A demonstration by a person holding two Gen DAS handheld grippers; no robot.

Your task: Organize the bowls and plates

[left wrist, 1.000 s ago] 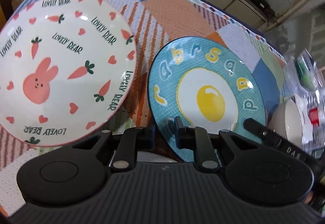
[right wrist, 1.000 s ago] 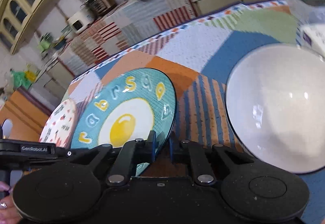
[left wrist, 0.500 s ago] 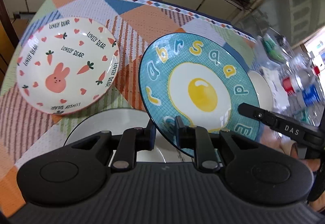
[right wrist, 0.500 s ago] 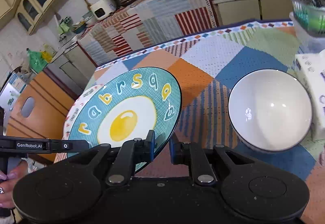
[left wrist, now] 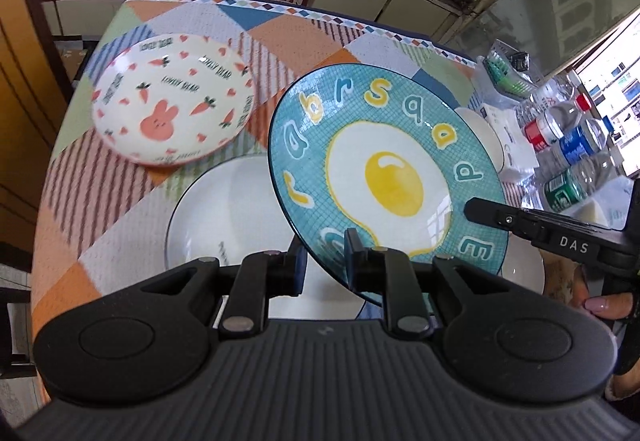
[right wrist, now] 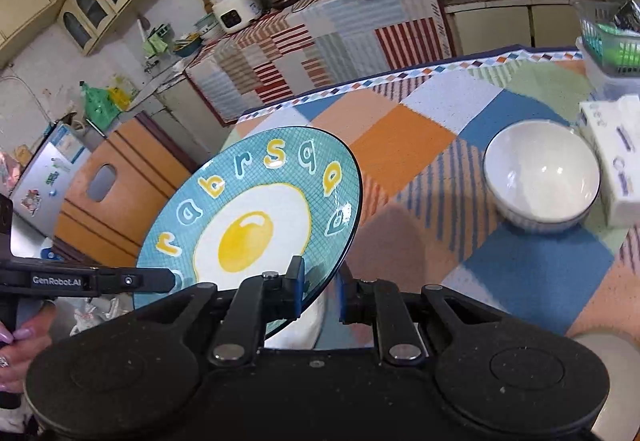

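left gripper [left wrist: 325,256]: clamped on egg plate [left wrist: 384,177] rim | right gripper [right wrist: 318,287]: clamped on same plate | plate tilted above worktop [right wrist: 404,133]

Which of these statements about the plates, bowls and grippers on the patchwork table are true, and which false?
1. Both grippers grip the blue egg plate. True: left gripper and right gripper pinch its rim.
2. The egg plate lies flat on the tablecloth. False: it is lifted and tilted.
3. The bunny bowl rests on the tablecloth. True.
4. The white bowl holds food. False: it is empty.
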